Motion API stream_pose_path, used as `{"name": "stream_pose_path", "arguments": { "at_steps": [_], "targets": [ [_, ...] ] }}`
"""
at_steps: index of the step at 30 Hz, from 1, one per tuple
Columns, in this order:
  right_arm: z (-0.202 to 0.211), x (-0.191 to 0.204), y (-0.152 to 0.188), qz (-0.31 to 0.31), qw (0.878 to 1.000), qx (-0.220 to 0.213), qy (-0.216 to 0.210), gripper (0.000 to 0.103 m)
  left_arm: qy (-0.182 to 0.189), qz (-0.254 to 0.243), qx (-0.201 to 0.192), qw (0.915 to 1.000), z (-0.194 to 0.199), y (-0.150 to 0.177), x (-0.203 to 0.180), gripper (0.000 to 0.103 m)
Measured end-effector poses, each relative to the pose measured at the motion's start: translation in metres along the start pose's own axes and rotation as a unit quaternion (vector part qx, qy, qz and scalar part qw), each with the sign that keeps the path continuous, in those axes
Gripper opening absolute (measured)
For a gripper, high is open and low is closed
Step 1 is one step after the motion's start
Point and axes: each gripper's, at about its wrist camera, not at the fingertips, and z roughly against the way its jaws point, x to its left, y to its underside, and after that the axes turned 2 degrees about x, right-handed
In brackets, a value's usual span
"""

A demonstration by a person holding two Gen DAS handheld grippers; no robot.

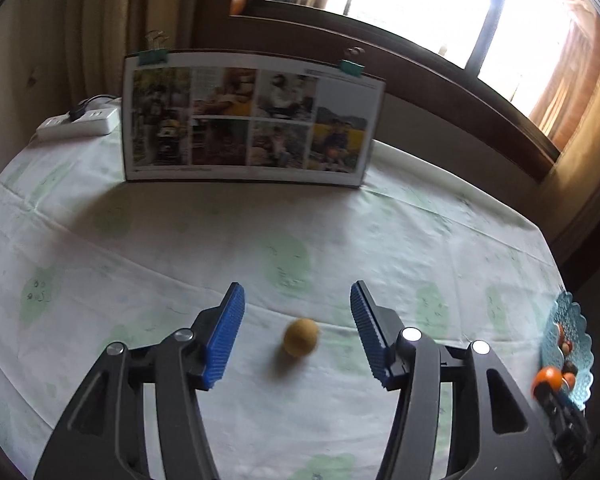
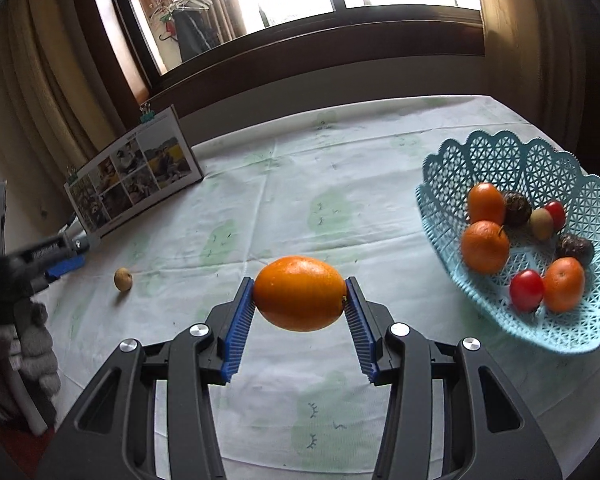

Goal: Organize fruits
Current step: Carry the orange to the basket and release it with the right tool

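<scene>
My right gripper is shut on a large orange and holds it above the table, left of a light blue lattice basket. The basket holds several oranges, red fruits and dark fruits. My left gripper is open above a small yellow-brown fruit that lies on the tablecloth between its blue pads. In the right wrist view that small fruit lies at the left, with the left gripper next to it. The basket shows at the right edge of the left wrist view.
A photo board with green clips stands at the back of the table. A white power strip lies at the back left. A window and curtains are behind. The table has a pale green-patterned cloth.
</scene>
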Motion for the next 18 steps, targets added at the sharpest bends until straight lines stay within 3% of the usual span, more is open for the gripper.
{"name": "stream_pose_path", "arguments": {
  "at_steps": [4,11,18],
  "targets": [
    [-0.009,0.008,0.007,0.008,1.000,0.011,-0.007,0.047,0.006,0.007,0.029,0.9996,-0.016,0.003,0.004,0.056],
    [-0.017,0.013,0.013,0.017,1.000,0.021,-0.010,0.047,-0.017,-0.018,0.054,0.9982,-0.043,0.015,-0.007,0.054],
    [-0.019,0.012,0.014,0.016,1.000,0.024,-0.013,0.047,-0.040,-0.050,0.055,0.9964,-0.050,0.023,-0.018,0.026]
  ]
}}
